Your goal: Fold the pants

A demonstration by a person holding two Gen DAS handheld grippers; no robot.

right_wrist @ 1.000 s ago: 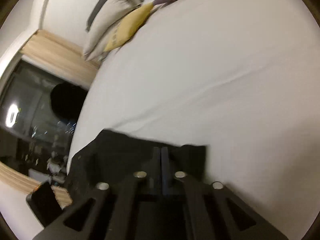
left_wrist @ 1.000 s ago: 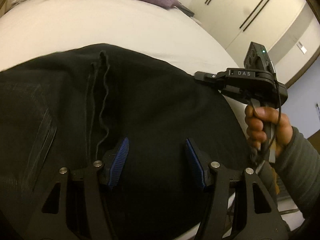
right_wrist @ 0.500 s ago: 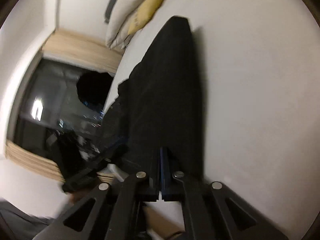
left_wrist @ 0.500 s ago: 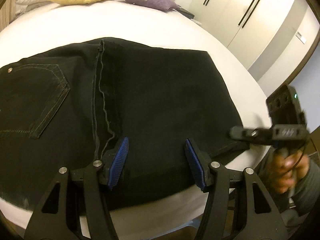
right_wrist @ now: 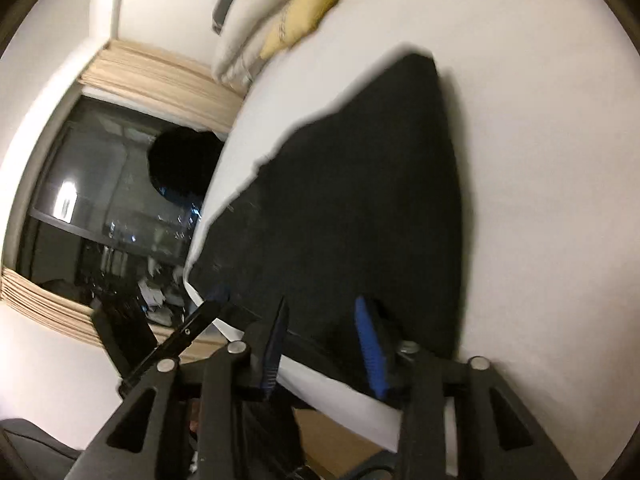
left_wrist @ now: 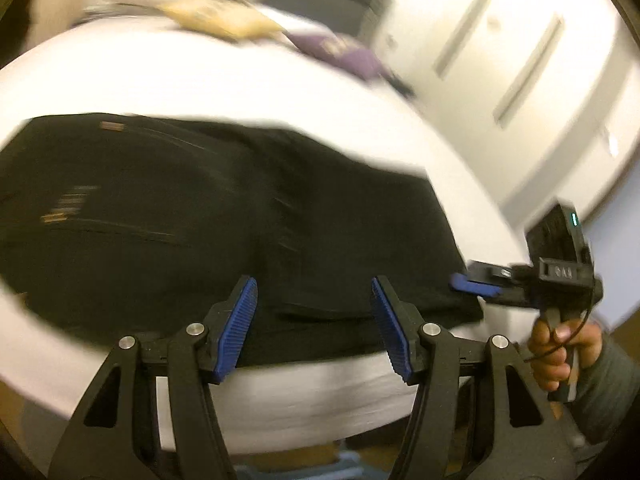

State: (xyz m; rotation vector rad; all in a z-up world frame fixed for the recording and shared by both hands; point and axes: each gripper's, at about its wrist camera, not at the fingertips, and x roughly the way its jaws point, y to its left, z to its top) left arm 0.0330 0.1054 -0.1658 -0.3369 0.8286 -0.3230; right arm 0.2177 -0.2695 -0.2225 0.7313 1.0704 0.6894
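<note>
Window (right_wrist: 100,216) only behind right tongs (right_wrist: 324,344).

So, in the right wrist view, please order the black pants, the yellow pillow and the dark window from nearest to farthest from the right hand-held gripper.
1. Black pants: just ahead of the right hand-held gripper, lying on the white bed.
2. Dark window: off to the left, beyond the bed's edge.
3. Yellow pillow: at the top, at the bed's far end.

White bed (right_wrist: 540,120); yellow pillow (right_wrist: 304,20); dark window (right_wrist: 100,216); white wardrobe (left_wrist: 500,60).
</note>
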